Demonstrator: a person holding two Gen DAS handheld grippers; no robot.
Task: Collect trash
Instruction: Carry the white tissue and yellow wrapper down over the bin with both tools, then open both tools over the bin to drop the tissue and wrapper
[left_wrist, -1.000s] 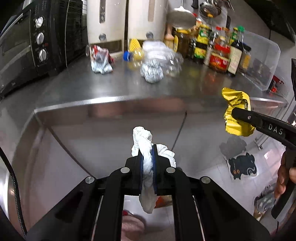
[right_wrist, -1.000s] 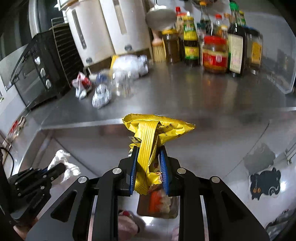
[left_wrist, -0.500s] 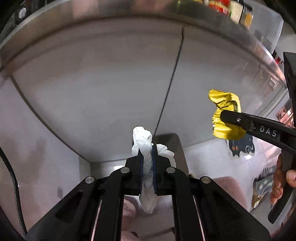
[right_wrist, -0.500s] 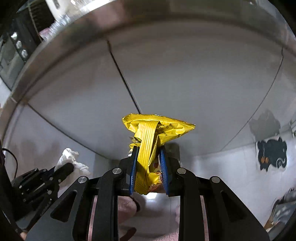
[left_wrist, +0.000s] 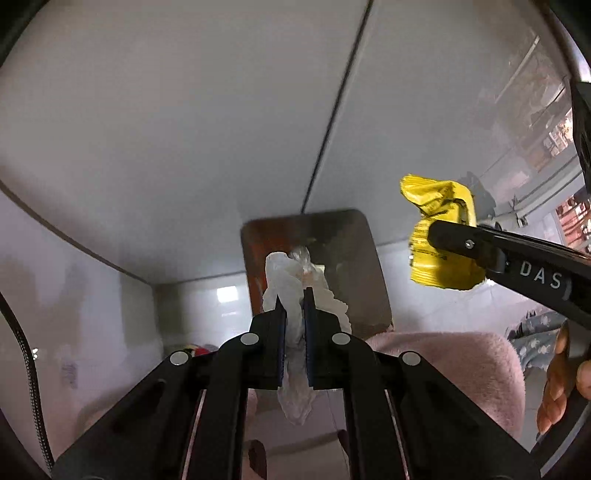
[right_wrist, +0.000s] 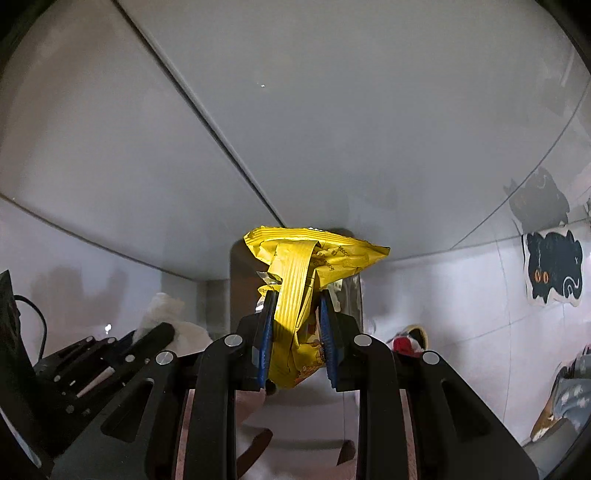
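The biggest thing in both views is the shiny metal cabinet front (left_wrist: 184, 129), which fills the whole top half of each frame, with a dark seam running down it. Below it, in the middle of the left wrist view, sits the trash bin (left_wrist: 354, 258), a metal box with a brownish inside, and something pale seems to lie in it already (it is too blurry to be sure what). In the lower right of that view there is a fuzzy pink thing (left_wrist: 461, 365), maybe a slipper or a sleeve; I cannot tell which. At the right edge of the right wrist view a black cat sticker (right_wrist: 554, 269) is stuck on the white tiles. Next comes the left gripper (left_wrist: 294, 321), low in the middle of its frame, with its jaws squeezed tight on a crumpled white tissue (left_wrist: 291, 284), right over the bin. The right gripper (right_wrist: 295, 325) has its jaws clamped on a scrunched yellow snack wrapper (right_wrist: 303, 258), also above the bin. So two bits of trash are picked up and carried to the bin, but neither is dropped yet. I think the next job is to let go of both, and then look for any trash that is left.
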